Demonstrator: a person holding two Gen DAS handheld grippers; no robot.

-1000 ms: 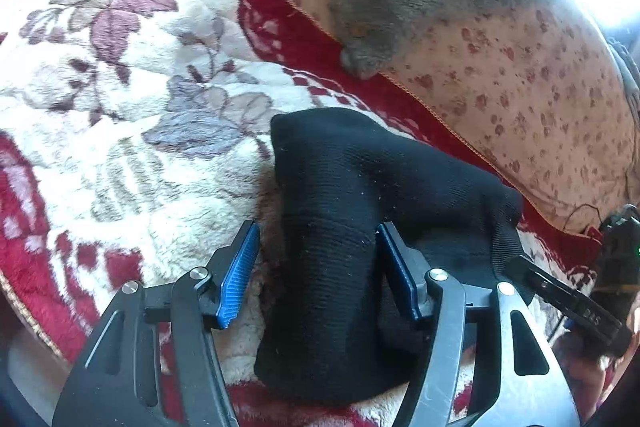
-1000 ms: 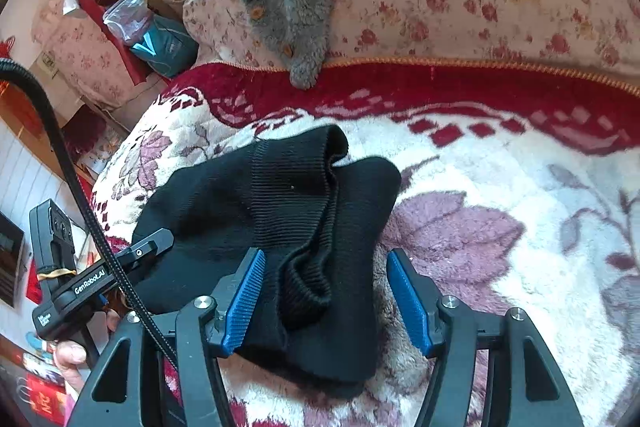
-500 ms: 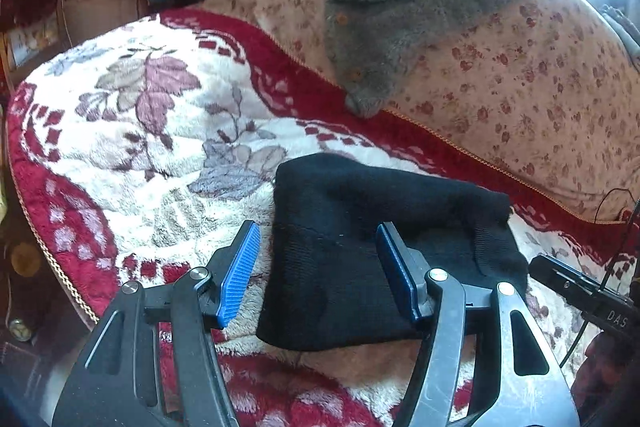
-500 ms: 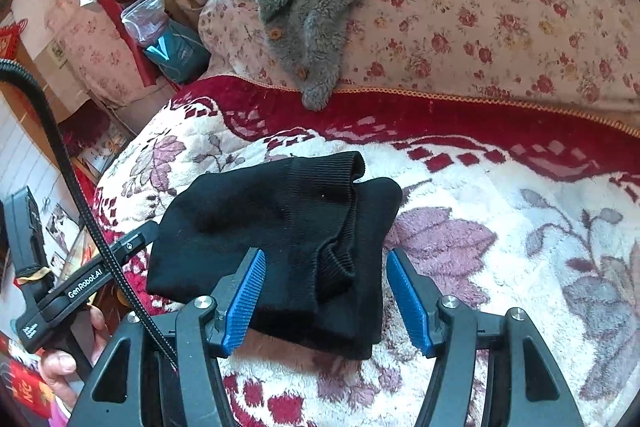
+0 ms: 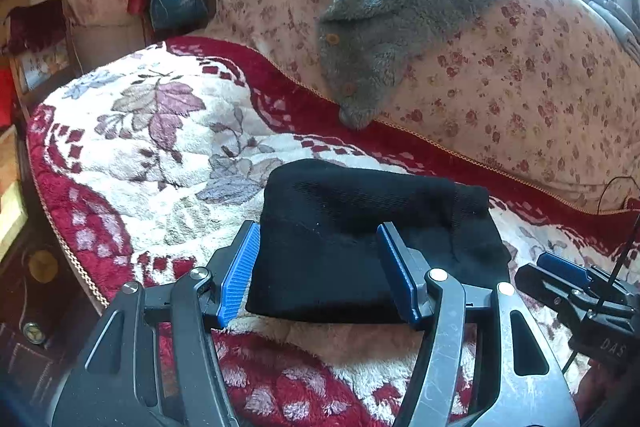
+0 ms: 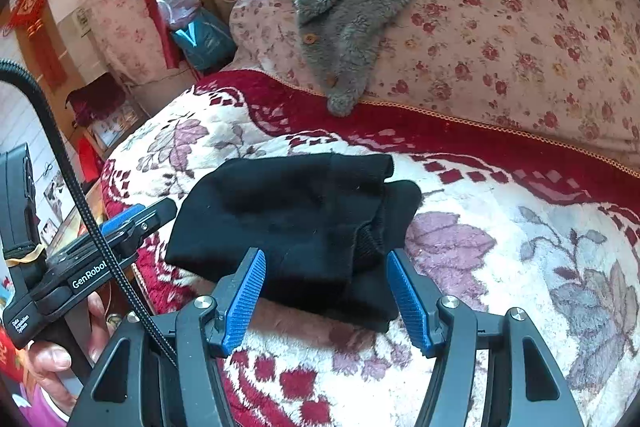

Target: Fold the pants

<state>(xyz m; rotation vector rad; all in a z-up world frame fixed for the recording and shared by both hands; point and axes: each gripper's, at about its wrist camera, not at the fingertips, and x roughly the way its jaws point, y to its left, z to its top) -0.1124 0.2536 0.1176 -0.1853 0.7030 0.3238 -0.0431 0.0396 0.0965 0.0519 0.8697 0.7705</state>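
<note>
The black pants [image 5: 360, 227] lie folded into a compact bundle on the red and cream floral blanket [image 5: 160, 155]; they also show in the right wrist view [image 6: 304, 223]. My left gripper [image 5: 320, 267] is open and empty, hovering just short of the bundle's near edge. My right gripper [image 6: 326, 297] is open and empty, above the bundle's near right corner. The left gripper also shows in the right wrist view [image 6: 136, 219], at the bundle's left. The right gripper's tip shows at the right in the left wrist view [image 5: 560, 275].
A grey fleece garment [image 5: 400, 27] drapes over the flowered cushion [image 5: 520, 99] behind the blanket. A teal bag [image 6: 204, 43] and clutter stand past the left end. The blanket's edge [image 5: 60, 247] drops off at the left.
Both grippers have pulled back and up from the pants, which now lie flatter and lower in view. Both stay open.
</note>
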